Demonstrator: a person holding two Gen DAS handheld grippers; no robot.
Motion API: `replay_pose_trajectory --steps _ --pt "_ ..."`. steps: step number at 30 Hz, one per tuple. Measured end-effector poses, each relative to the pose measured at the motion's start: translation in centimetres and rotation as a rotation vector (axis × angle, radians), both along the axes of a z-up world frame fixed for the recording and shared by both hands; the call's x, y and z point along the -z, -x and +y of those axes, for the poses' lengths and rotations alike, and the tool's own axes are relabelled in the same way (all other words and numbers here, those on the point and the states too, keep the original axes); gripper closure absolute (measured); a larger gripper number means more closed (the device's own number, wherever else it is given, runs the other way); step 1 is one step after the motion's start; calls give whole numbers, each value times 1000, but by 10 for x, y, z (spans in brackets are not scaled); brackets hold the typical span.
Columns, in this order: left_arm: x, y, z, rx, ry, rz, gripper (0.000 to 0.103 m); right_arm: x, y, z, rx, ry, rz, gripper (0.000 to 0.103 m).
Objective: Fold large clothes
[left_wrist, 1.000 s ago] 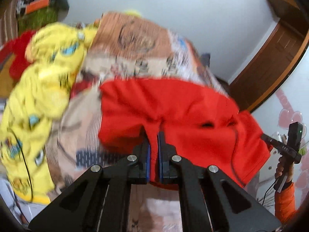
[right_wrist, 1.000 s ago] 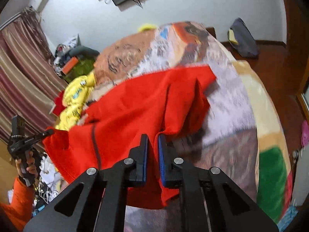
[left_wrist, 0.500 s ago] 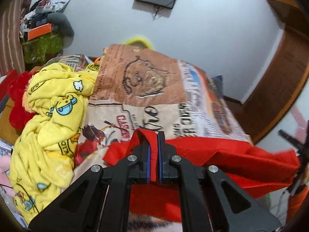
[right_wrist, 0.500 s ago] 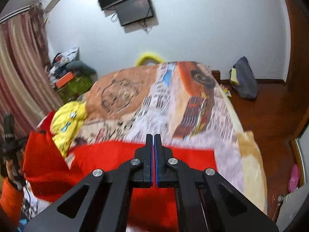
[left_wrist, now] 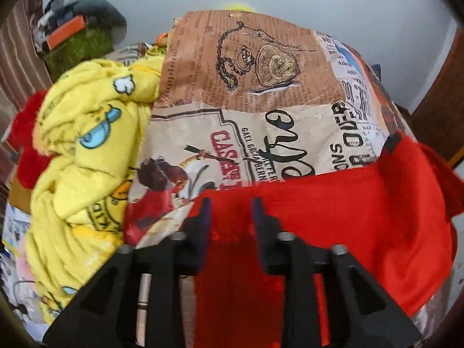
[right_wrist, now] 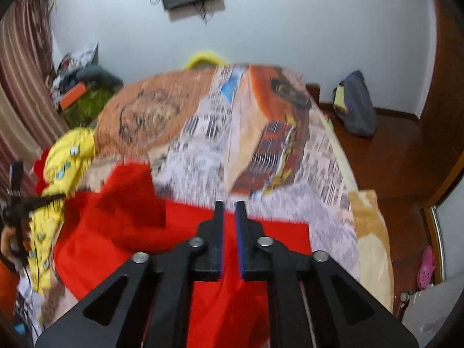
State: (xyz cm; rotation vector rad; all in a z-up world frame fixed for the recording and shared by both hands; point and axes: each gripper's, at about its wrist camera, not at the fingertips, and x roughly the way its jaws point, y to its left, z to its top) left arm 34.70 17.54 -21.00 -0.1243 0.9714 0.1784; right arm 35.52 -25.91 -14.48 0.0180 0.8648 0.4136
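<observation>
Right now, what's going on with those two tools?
Left tool open. Right tool open. Red garment released, flat on bed. Yellow blanket heaped beside, not blocking.

Garment (left_wrist: 333,217) lies spread on the near part of the bed cover (left_wrist: 246,87). Crumpled blanket (left_wrist: 84,150) sits to its left. Bag (right_wrist: 355,104) rests on the floor, right of the bed.

Right tool (right_wrist: 229,207) parted, nothing held, above red garment (right_wrist: 116,220) on printed bedspread (right_wrist: 290,156).

Black angular tongs (left_wrist: 229,203), blue-lined fingers (right_wrist: 239,226), silver screws; orange sleeve (right_wrist: 5,278).
</observation>
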Motion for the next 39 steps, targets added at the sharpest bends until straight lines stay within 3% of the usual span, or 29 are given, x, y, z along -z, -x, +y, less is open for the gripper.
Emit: replay_pose_trajectory --steps 1,2,4,9,11,18,24,25,27,28,29,33,39 --pt "-3 5 -1 6 -16 -10 48 4 3 2 -16 14 14 79" --pt "-6 10 -1 11 -35 -19 44 8 4 4 -26 24 23 69" --pt "-9 25 -2 23 -77 -27 38 14 12 8 -62 29 36 60" --pt "4 48 6 27 -69 27 37 15 28 12 -122 -36 56 52" --pt "15 56 11 18 -40 59 37 14 35 16 -143 -37 48 43" --pt "55 71 15 -18 74 137 37 18 35 55 -223 25 32 41" --pt "61 68 6 -3 56 143 37 24 20 93 -283 57 6 41" --pt "61 66 5 0 46 144 37 26 16 96 -274 47 6 42" --pt "61 63 4 2 30 145 37 28 9 99 -262 12 15 62" --pt "62 62 4 2 29 145 37 29 6 100 -263 2 27 82" --pt "62 61 5 0 29 144 37 30 4 99 -261 -1 34 95" --pt "57 56 5 -1 25 126 37 21 6 93 -238 25 -1 97" --pt "47 35 2 5 -36 99 37 -26 5 66 -189 59 -99 98"
